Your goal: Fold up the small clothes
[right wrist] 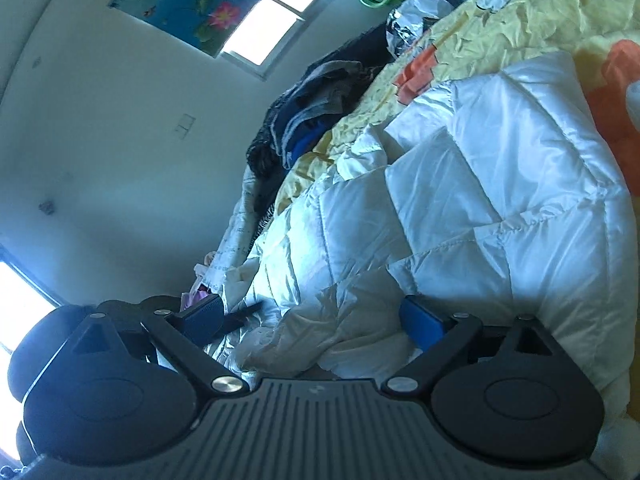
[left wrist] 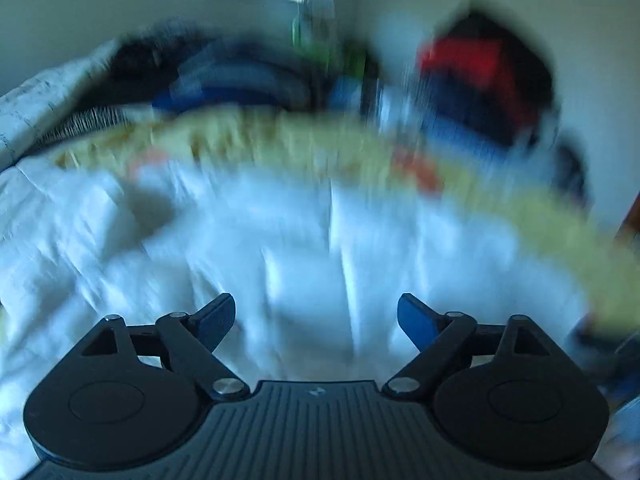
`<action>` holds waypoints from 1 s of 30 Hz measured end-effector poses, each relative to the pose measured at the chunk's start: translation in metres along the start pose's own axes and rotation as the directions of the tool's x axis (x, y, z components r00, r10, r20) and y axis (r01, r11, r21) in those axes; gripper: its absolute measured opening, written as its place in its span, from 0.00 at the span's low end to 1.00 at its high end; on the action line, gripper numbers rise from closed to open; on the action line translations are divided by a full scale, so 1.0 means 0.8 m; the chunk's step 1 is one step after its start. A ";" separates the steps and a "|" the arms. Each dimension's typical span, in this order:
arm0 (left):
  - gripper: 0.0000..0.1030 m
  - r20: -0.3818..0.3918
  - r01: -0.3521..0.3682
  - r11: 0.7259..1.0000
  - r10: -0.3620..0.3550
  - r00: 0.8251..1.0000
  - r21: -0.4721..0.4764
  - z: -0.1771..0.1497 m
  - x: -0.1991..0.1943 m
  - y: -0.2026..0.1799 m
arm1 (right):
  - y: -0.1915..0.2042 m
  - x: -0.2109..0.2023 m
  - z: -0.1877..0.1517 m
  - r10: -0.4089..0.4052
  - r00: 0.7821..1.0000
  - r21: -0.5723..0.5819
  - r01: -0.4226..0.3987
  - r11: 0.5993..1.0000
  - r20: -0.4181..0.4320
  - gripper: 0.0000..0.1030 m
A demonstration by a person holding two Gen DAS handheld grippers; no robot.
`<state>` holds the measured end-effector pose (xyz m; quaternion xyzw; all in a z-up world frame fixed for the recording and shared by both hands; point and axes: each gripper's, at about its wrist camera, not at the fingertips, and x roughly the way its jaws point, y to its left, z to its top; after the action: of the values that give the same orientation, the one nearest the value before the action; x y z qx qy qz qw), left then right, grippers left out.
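On the bed [right wrist: 532,12], over a yellow sheet with orange patches, lies a white quilted puffer garment [right wrist: 460,208], which I take to be the piece being folded. From the right wrist view part of it is doubled over on itself, one padded panel lying on top of another, while the near edge is bunched and loose, so I'd judge the fold only partly made, with the lower part still to be brought over and smoothed. The right gripper [right wrist: 316,320] has its fingers spread wide with the crumpled near edge of the garment between them; I can't see the pads pressing on it. The left gripper [left wrist: 316,320] hangs above the same white garment [left wrist: 280,248] with its fingers wide apart and nothing between them, though that view is badly blurred. Behind, a heap of dark and blue clothes [right wrist: 304,120] sits against the wall, seemingly still unsorted. No brand, label or legible writing shows anywhere; the wall poster [right wrist: 180,4] carries flowers only.
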<state>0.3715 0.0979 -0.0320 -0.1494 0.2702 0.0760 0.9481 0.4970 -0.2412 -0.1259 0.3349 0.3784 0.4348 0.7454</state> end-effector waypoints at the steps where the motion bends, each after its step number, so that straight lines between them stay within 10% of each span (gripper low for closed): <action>1: 0.87 0.058 0.013 0.999 -0.011 0.998 -0.045 0.011 -0.015 0.021 | 0.000 0.000 -0.001 0.004 1.000 -0.006 -0.004 1.000 0.003 0.95; 5: 0.92 0.120 -0.117 0.943 0.162 0.980 -0.311 0.056 -0.027 0.148 | 0.001 -0.003 -0.007 0.014 1.000 -0.055 -0.013 0.998 0.017 0.96; 8: 0.92 0.042 -0.240 0.804 0.312 0.949 -0.544 0.066 -0.006 0.266 | 0.005 -0.003 -0.013 0.029 0.999 -0.106 -0.027 0.994 0.018 1.00; 12: 0.92 -0.073 -0.318 0.663 0.370 0.926 -0.677 0.061 0.031 0.381 | 0.005 -0.004 -0.014 0.055 0.998 -0.135 -0.052 0.989 0.019 1.00; 15: 0.92 -0.077 -0.271 0.613 0.324 0.943 -0.742 0.056 0.054 0.430 | 0.000 -0.007 -0.013 0.081 0.996 -0.118 -0.077 0.990 0.029 1.00; 24: 0.82 -0.006 -0.184 0.631 0.272 0.962 -0.753 0.090 0.120 0.480 | -0.006 -0.009 -0.012 0.113 0.992 -0.090 -0.108 0.990 0.053 1.00; 28: 0.18 -0.054 -0.227 0.673 0.268 0.962 -0.704 0.108 0.140 0.480 | -0.007 -0.009 -0.013 0.121 0.991 -0.082 -0.116 0.990 0.059 1.00; 30: 0.10 -0.111 -0.315 0.729 0.314 0.943 -0.608 0.116 0.147 0.463 | -0.007 -0.009 -0.013 0.122 0.991 -0.082 -0.117 0.990 0.059 1.00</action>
<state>0.4329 0.4848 -0.1099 -0.4034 0.2520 0.3192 0.8197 0.4883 -0.2481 -0.1338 0.3415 0.3163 0.4822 0.7422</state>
